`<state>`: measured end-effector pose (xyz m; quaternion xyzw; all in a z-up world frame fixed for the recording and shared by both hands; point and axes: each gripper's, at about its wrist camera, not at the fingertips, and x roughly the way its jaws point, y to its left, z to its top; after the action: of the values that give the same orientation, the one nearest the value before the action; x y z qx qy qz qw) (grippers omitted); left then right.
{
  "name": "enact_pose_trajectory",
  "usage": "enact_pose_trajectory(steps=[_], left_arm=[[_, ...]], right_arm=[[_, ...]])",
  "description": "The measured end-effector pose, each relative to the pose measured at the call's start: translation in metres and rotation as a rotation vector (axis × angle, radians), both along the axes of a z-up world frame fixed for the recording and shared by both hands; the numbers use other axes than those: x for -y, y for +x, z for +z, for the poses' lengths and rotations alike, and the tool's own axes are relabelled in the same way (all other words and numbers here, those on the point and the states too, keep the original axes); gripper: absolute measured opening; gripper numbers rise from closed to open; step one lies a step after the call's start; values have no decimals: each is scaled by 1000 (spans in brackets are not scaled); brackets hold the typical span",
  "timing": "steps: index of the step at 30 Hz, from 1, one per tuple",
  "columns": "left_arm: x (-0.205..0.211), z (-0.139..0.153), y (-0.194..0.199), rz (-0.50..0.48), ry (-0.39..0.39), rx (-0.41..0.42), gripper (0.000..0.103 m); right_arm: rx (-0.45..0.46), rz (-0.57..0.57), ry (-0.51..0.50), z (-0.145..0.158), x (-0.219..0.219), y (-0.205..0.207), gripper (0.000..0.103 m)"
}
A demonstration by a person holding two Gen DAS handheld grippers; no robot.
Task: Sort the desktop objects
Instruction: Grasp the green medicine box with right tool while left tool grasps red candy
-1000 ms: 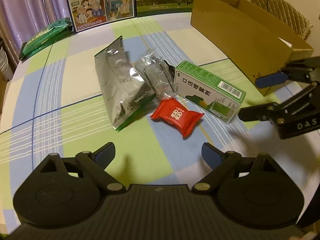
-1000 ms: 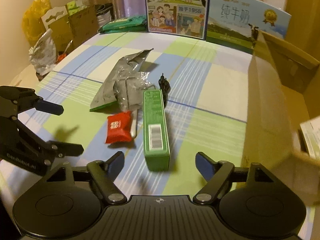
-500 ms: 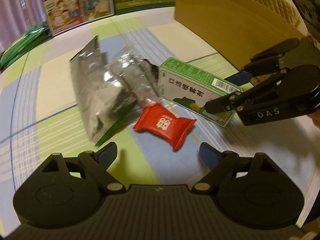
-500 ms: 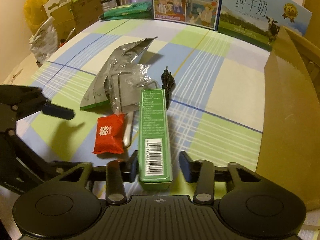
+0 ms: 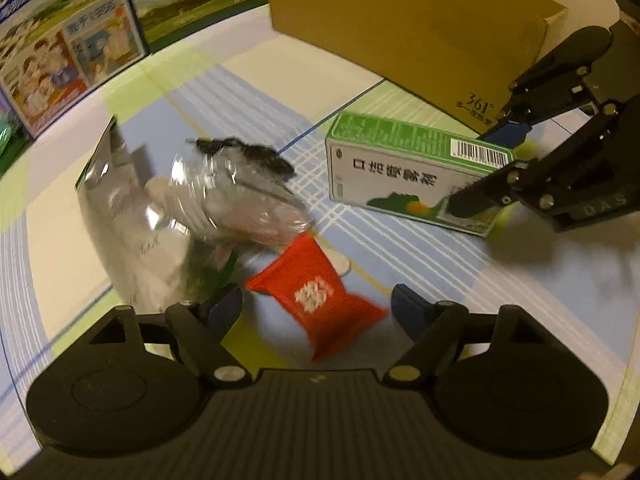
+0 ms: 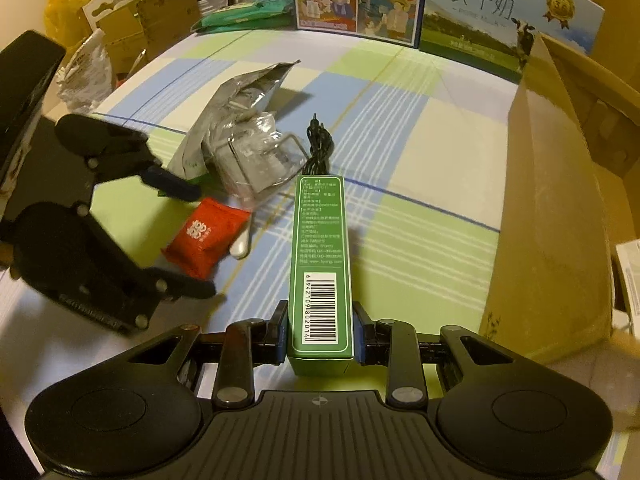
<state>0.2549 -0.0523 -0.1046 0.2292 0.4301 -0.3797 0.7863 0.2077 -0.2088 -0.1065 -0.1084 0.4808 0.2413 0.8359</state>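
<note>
A long green box point(image 6: 320, 240) lies on the checked tablecloth, and my right gripper point(image 6: 320, 332) is shut on its near, barcoded end. The left wrist view shows the same green box point(image 5: 400, 160) held by the right gripper point(image 5: 484, 168). A red snack packet point(image 5: 320, 300) lies between the fingers of my left gripper point(image 5: 316, 306), which is open and touches nothing. From the right wrist, the left gripper point(image 6: 196, 240) straddles the red packet point(image 6: 204, 236). Behind them lie a silver foil bag point(image 5: 120, 200), a clear plastic bag point(image 5: 240, 208) and a black cable point(image 6: 318, 144).
An open cardboard box point(image 6: 548, 200) stands along the right side, close to the green box. Two milk cartons point(image 6: 356, 0) stand at the table's back edge, with a green pack point(image 6: 240, 16) to their left. A white utensil point(image 6: 240, 246) lies beside the red packet.
My right gripper has moved onto the green box and shut on its near end. My left gripper has come forward and down until the red packet sits between its open fingers.
</note>
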Motion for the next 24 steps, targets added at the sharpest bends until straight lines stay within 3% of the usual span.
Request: enact_pose_trajectory(steps=[3, 6, 10, 12, 24], left_arm=[[4, -1, 1, -32, 22, 11, 79], [5, -1, 0, -23, 31, -1, 73], [4, 0, -6, 0, 26, -31, 40], [2, 2, -13, 9, 25, -39, 32], [-17, 15, -71, -56, 66, -60, 30]], right_arm=[[0, -4, -1, 0, 3, -3, 28], [-1, -14, 8, 1, 4, -6, 28], [-7, -17, 19, 0, 5, -10, 27], [-12, -21, 24, 0, 6, -14, 28], [-73, -75, 104, 7, 26, -66, 28]])
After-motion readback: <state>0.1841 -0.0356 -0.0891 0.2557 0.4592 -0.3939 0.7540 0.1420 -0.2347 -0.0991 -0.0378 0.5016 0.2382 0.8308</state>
